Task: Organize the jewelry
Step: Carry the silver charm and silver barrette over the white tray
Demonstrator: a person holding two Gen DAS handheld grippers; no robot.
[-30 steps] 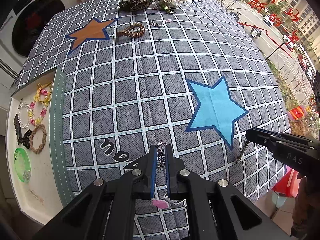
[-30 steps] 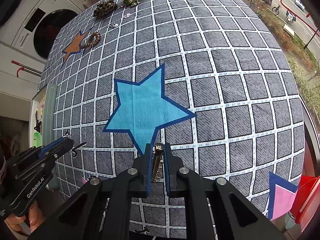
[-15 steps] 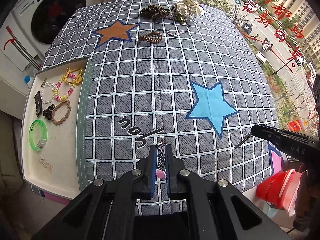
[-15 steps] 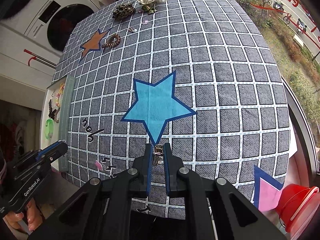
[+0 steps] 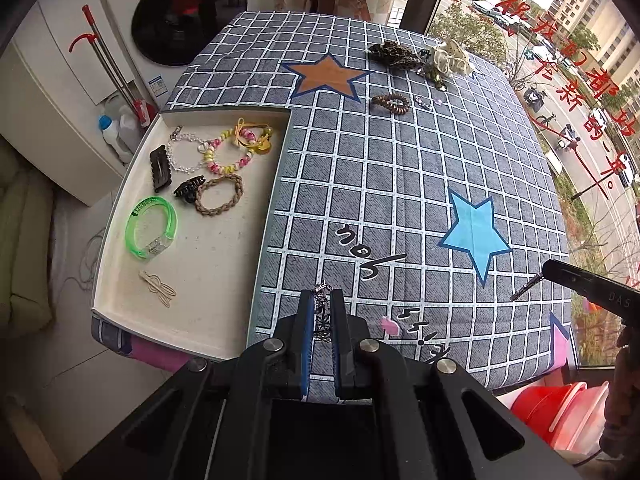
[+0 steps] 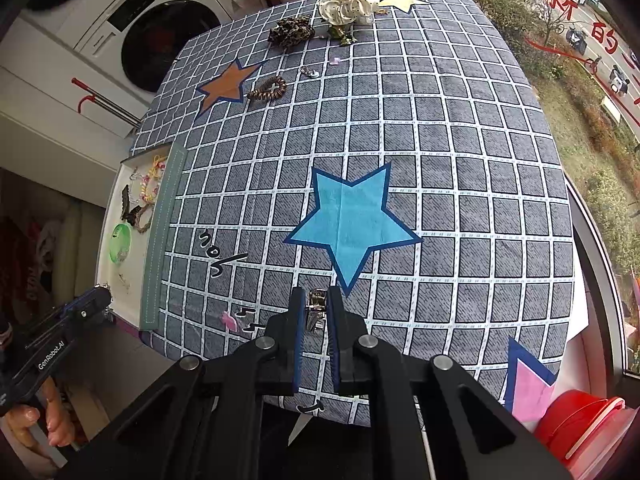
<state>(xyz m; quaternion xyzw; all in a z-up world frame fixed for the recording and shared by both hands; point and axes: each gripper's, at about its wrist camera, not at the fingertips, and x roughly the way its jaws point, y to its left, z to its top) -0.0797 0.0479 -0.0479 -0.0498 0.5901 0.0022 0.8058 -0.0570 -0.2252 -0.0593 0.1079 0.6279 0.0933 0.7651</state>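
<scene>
The left tool pinches a dark patterned chain above the table's near edge, beside the white tray. The right tool clamps a silver hair clip just below the blue star.

Even, bright daylight from the window at right; soft, faint shadows; strong fisheye curvature, dark vignetted corners; sharp centre focus.

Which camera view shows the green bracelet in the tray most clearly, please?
The left wrist view: the green bracelet lies whole in the tray. The right wrist view shows it small and foreshortened.
</scene>
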